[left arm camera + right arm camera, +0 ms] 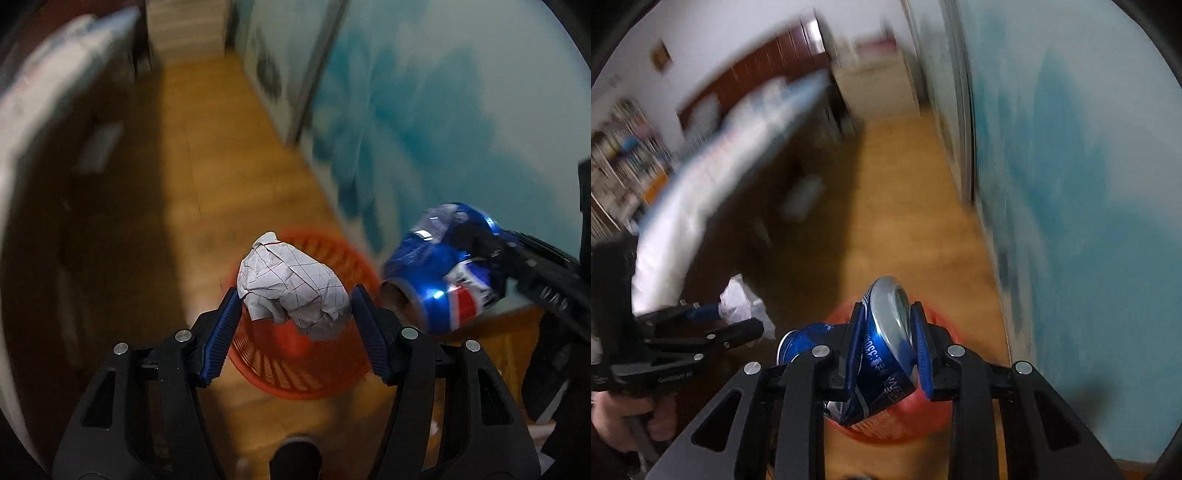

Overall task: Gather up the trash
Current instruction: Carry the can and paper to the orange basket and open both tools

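Two bits of trash are up in the air, one in each claw, both over a red basket [295, 369] that stands on the wood floor [207, 147] beside a blue-painted wall [443, 110].

The left claw [295, 310] has a crumpled ball of grid paper [291, 288] between its blue pads [221, 343]. The pads press the paper's lower sides, and the ball bulges up above them, so the hold looks light but enough for something so weightless. The paper hangs right above the basket's mouth, which is why I take it as ready to drop.

The right claw [890, 347] is clamped narrow on a crushed blue can [882, 354], squeezing it across the dented body with the silver end pointing forward and up. Seen from the left, the can [443, 269] sits just to the right of the basket's rim, near it but perhaps not squarely over the opening; from the right camera the basket [923, 417] shows beneath the can.

Everything around is smeared with motion blur, so both claws seem to be on the move. Opening either one now should send its load down; the can may need nudging inward first.
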